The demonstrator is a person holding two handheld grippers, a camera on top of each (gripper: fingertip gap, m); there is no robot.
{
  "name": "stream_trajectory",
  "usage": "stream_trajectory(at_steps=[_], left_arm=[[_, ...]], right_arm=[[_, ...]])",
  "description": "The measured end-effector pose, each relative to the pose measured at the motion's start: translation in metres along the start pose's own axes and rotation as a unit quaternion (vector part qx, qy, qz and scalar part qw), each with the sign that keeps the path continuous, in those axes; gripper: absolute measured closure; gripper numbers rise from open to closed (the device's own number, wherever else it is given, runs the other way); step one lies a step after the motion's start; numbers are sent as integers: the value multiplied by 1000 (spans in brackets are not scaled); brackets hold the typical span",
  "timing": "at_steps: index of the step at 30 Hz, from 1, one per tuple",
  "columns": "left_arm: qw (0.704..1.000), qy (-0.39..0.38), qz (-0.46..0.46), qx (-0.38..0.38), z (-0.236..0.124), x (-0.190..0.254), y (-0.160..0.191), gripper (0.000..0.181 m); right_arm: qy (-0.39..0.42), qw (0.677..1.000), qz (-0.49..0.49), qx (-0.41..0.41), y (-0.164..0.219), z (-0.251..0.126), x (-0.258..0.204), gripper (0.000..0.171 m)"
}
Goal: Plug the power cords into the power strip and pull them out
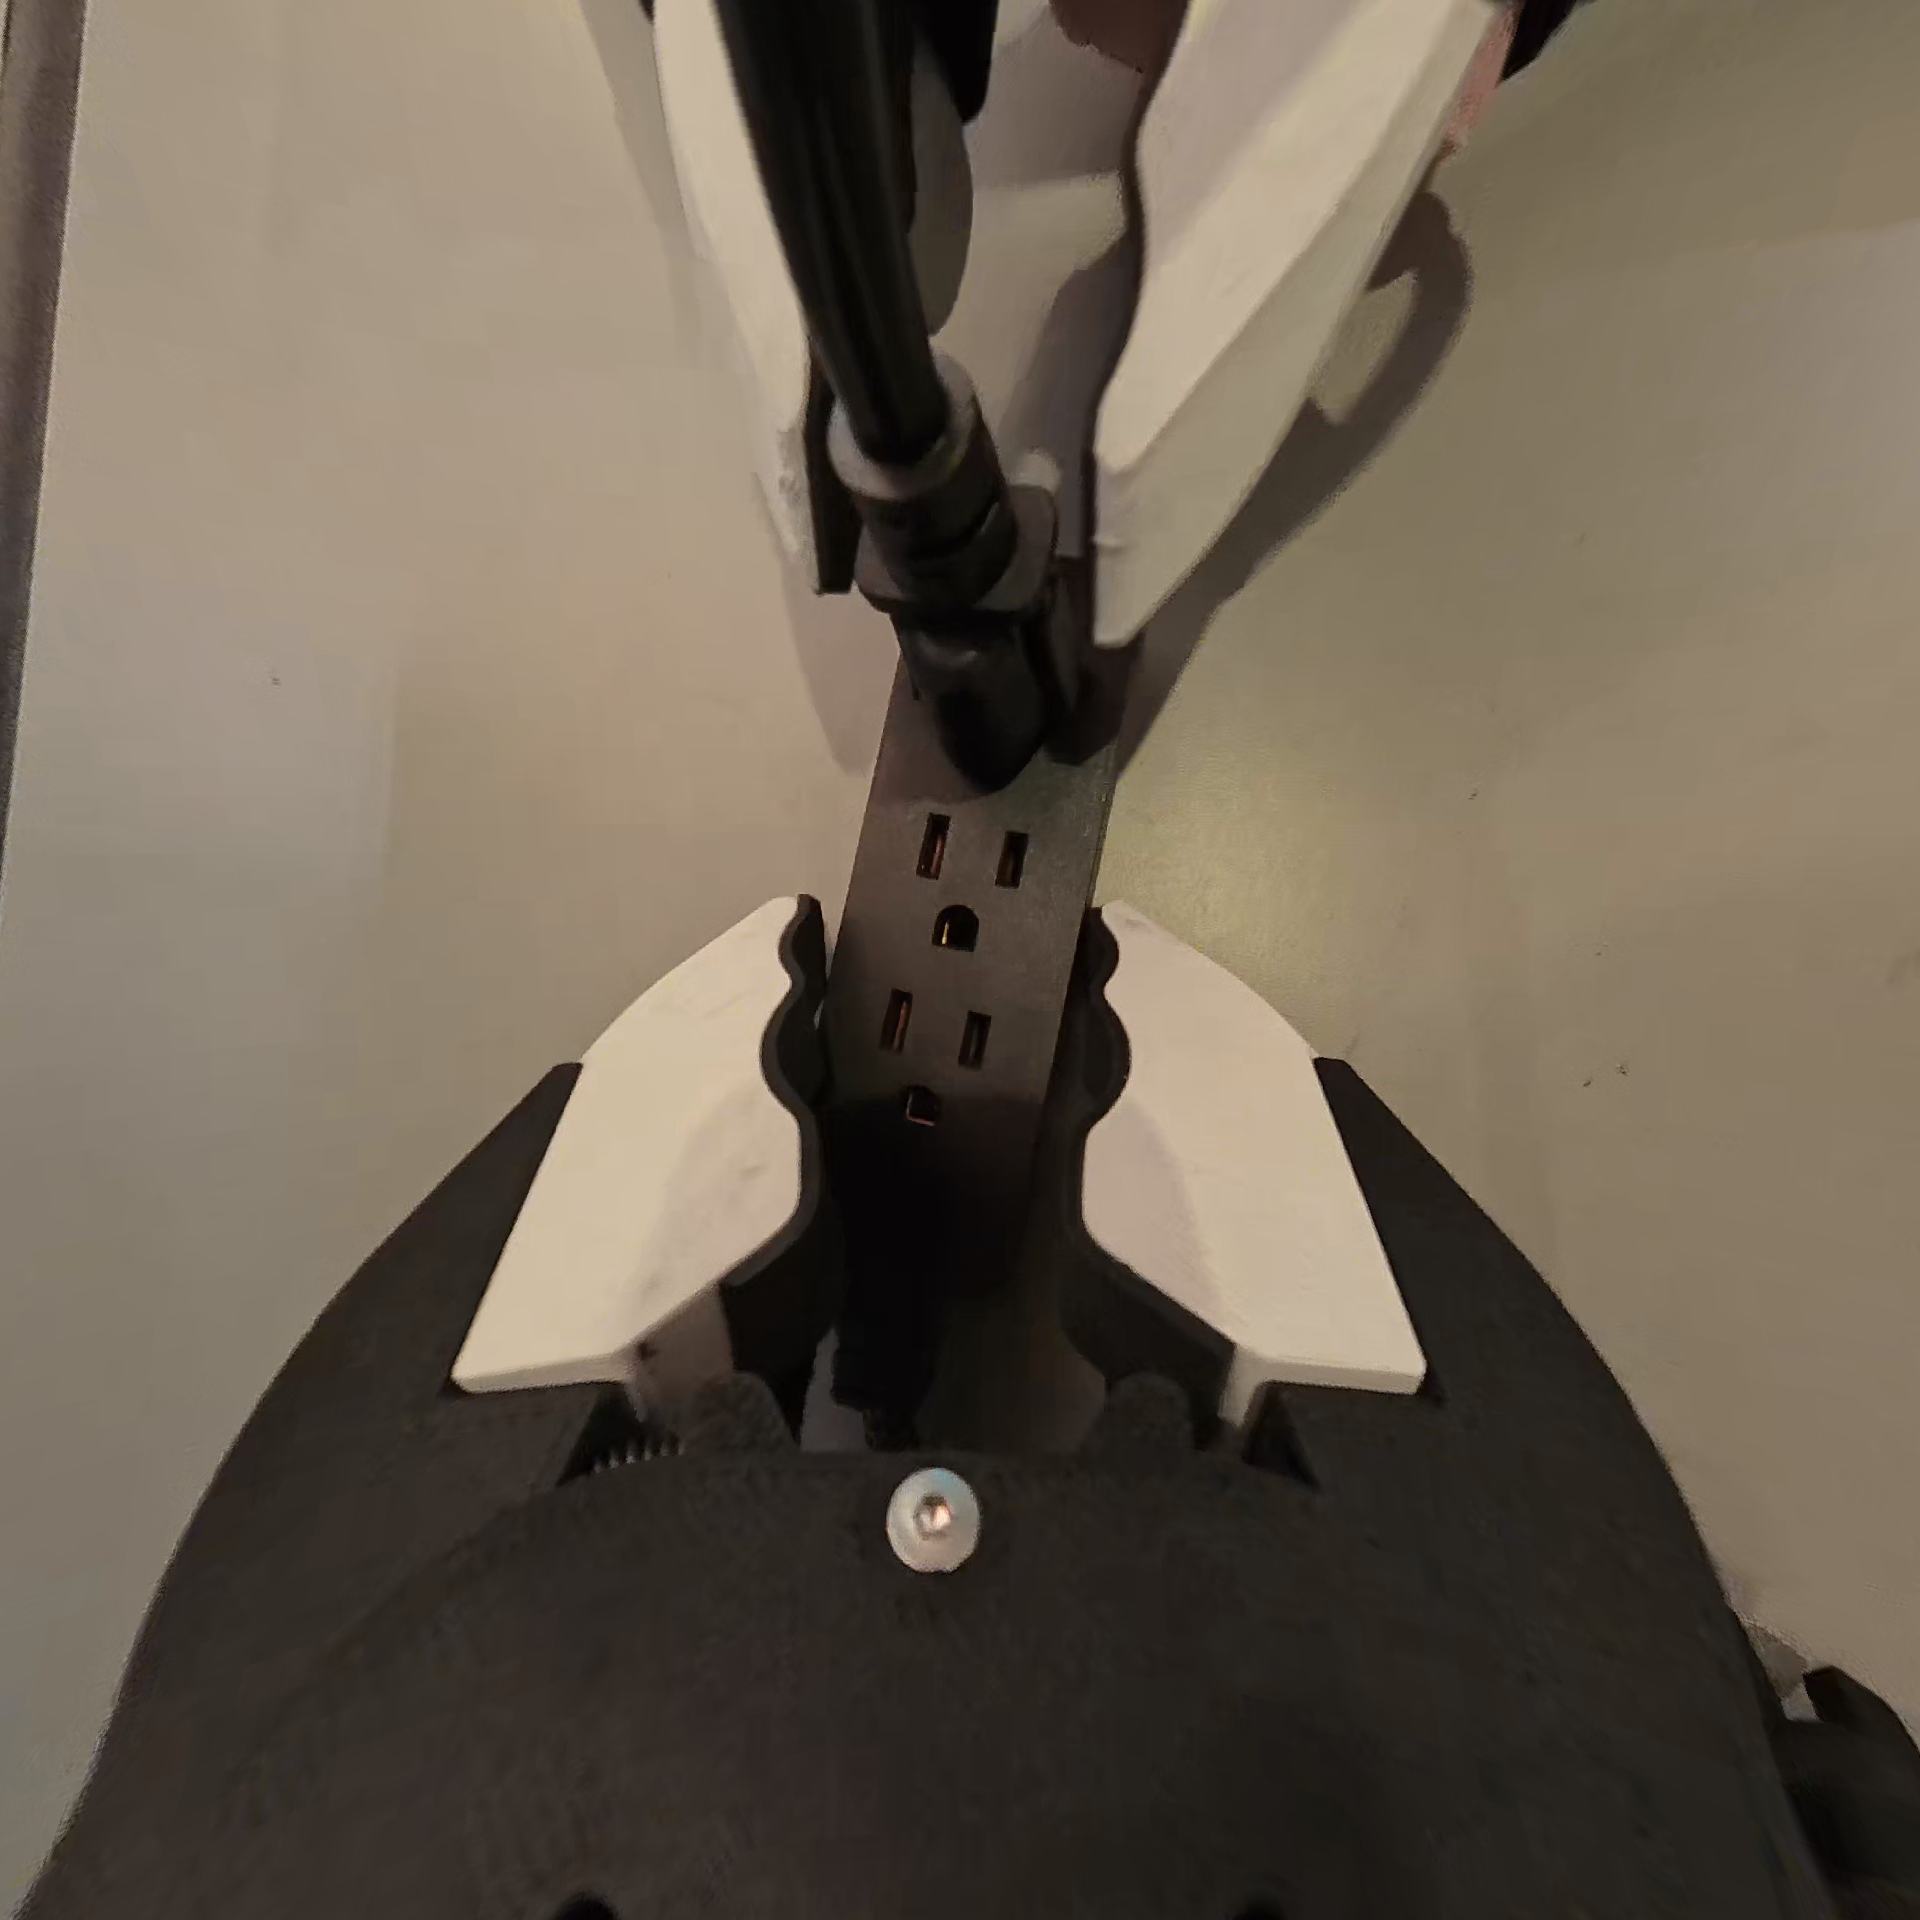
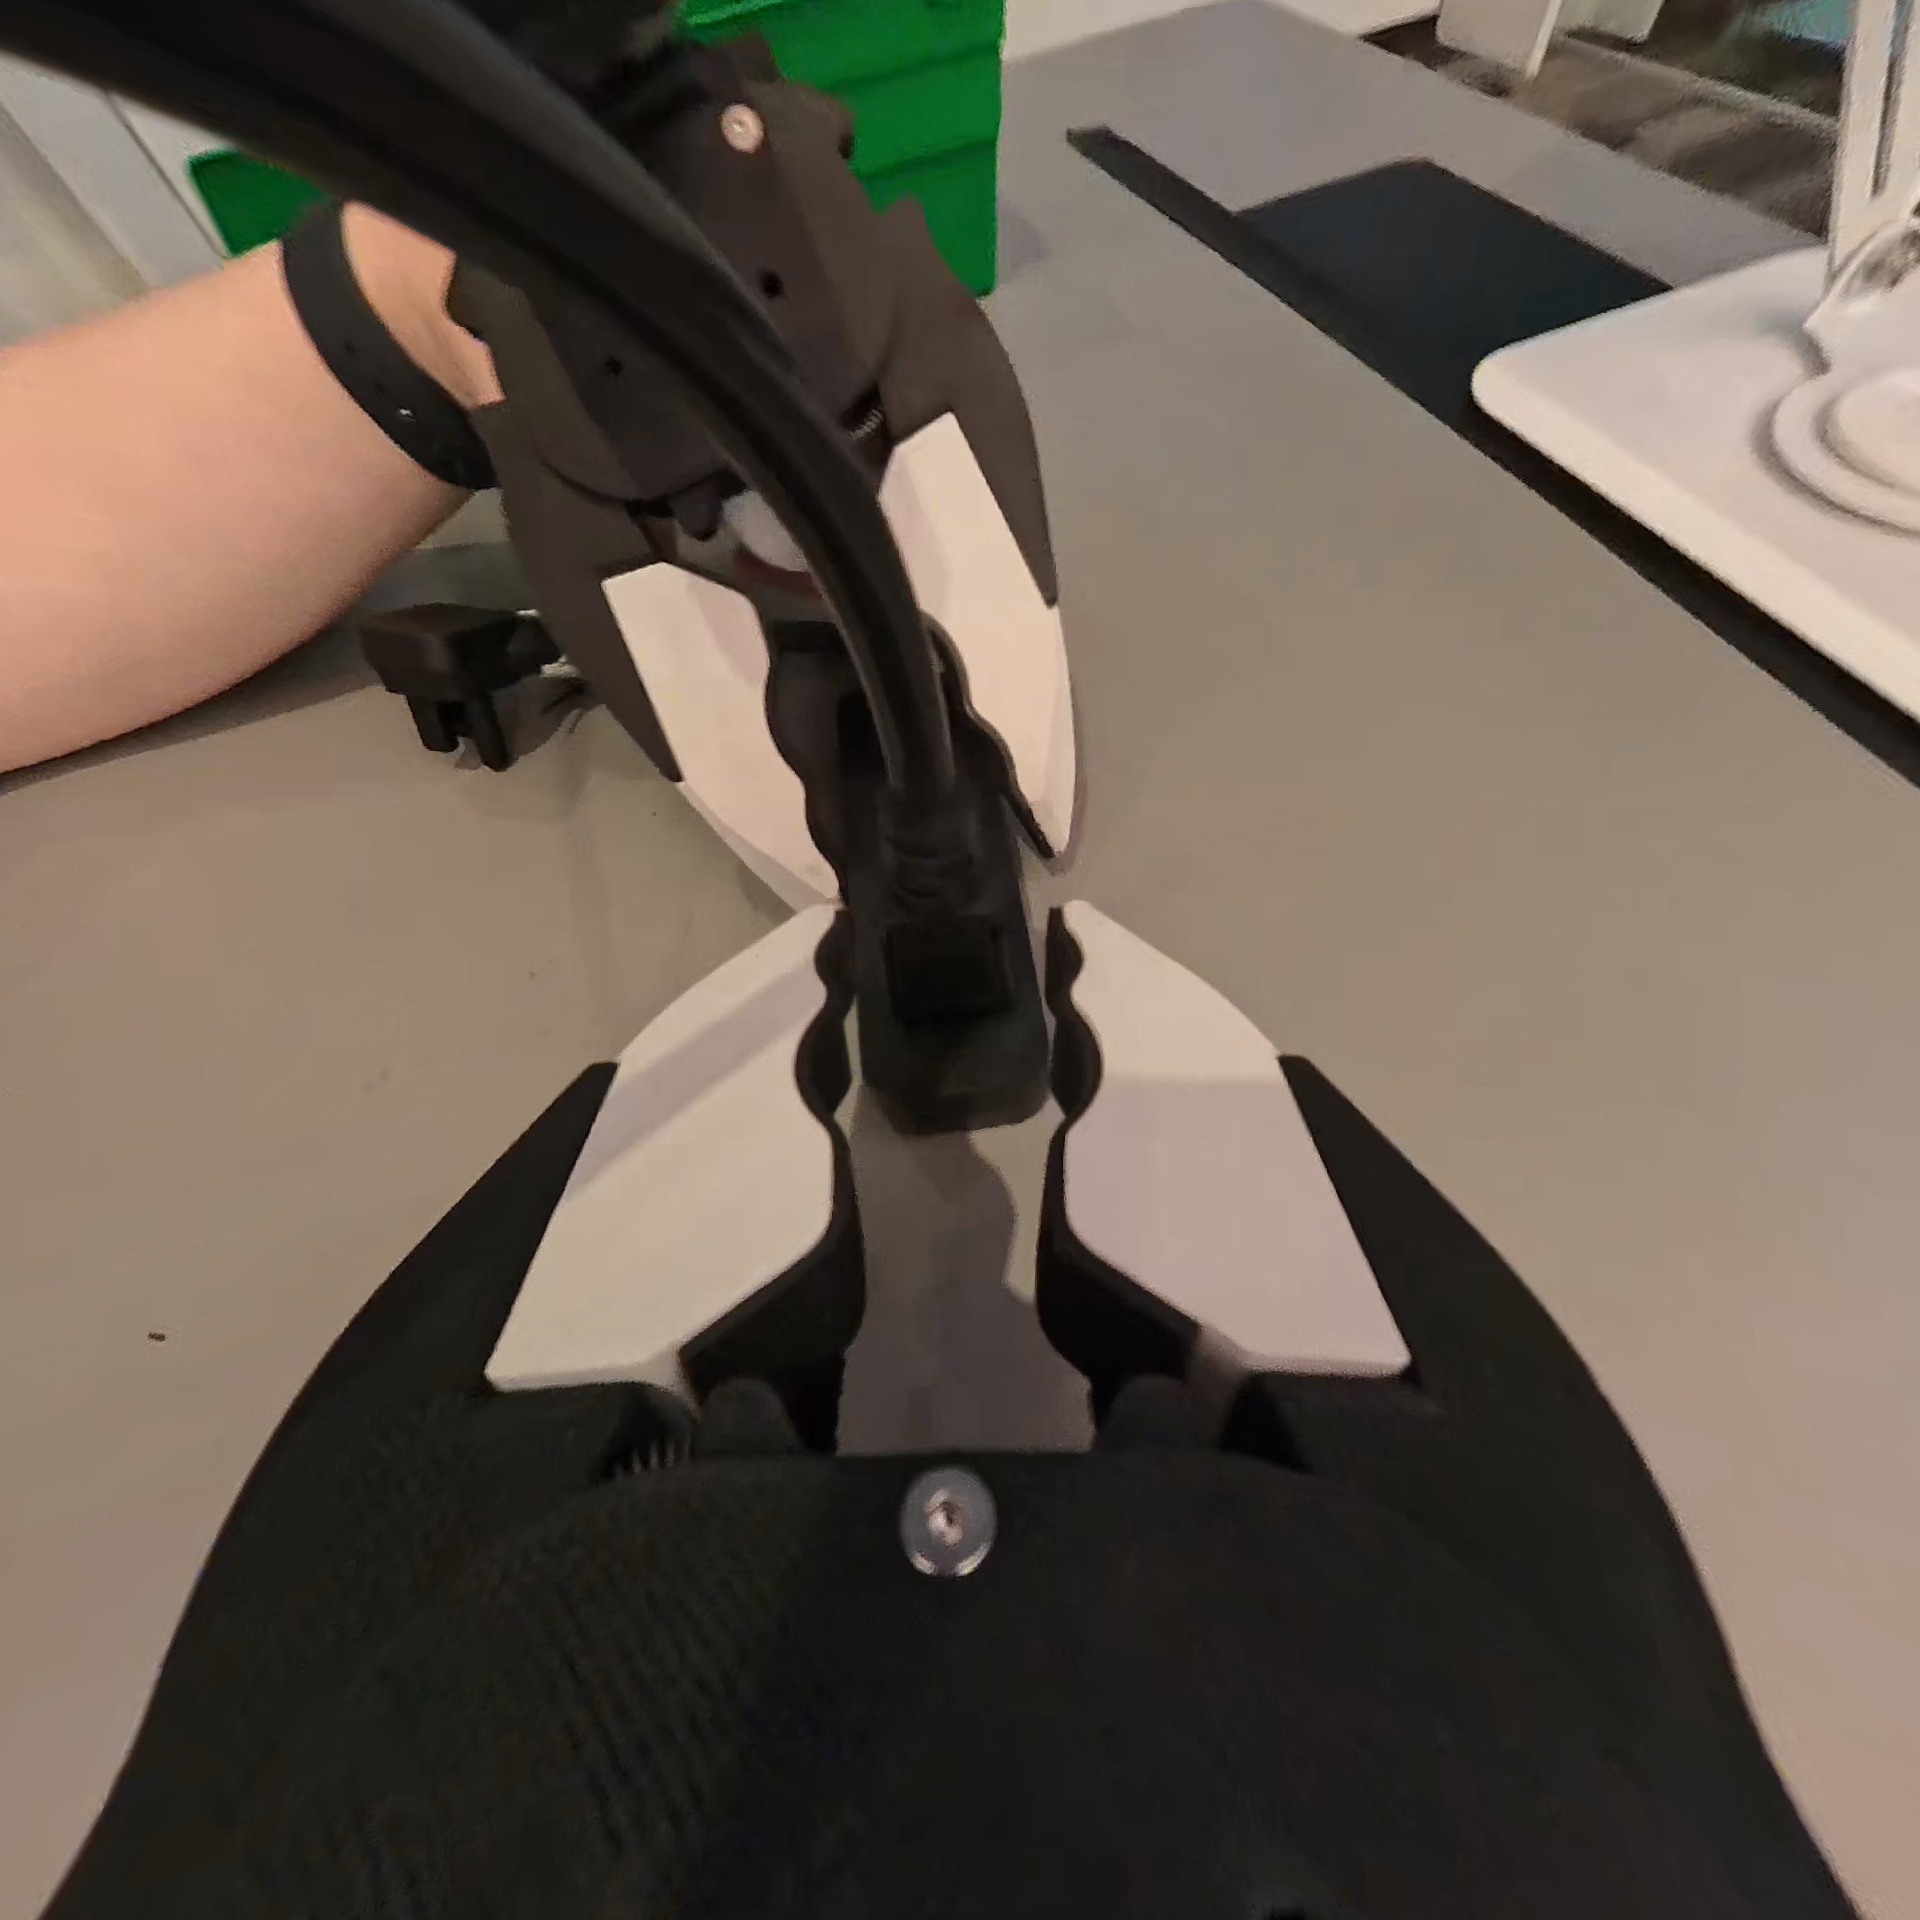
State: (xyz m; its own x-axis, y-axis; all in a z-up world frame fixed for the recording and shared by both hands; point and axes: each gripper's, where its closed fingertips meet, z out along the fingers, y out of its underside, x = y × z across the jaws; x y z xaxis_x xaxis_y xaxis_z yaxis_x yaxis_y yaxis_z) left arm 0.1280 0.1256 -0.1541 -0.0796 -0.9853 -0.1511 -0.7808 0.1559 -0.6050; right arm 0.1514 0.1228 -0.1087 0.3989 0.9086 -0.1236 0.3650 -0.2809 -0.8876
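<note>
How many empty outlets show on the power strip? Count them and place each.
2. One empty outlet lies just below the plug; the other sits between the left gripper's fingers. More may be hidden under plug or gripper.

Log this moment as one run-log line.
left gripper: shut on power strip | right gripper: shut on plug | plug: at strip's far outlet | near outlets: empty
</note>
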Motion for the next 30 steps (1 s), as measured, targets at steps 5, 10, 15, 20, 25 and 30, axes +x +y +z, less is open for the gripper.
stream_trajectory(at_steps=[5, 10, 15, 20, 25, 30], left_arm=[[1000, 6, -7, 10, 2, 0, -2, 135], [1000, 14, -20, 16, 6, 0, -5, 136], [999, 8, -36, 2, 7, -2, -6, 136], [999, 9, -39, 12, 8, -2, -6, 136], [999, 16, -44, -2, 8, 1, -5, 136], [999, 24, -48, 8, 9, 3, -6, 136]], right_arm=[[-7, 999, 43, 9, -3, 5, -2, 145], [14, 1000, 11, -13, 4, 10, 2, 144], [12, 999, 33, 10, 3, 8, 7, 145], [-4, 996, 91, 20, 3, 8, 8, 143], [25, 999, -16, 26, 0, 7, 5, 146], [52, 994, -92, 23, -2, 6, 1, 147]])
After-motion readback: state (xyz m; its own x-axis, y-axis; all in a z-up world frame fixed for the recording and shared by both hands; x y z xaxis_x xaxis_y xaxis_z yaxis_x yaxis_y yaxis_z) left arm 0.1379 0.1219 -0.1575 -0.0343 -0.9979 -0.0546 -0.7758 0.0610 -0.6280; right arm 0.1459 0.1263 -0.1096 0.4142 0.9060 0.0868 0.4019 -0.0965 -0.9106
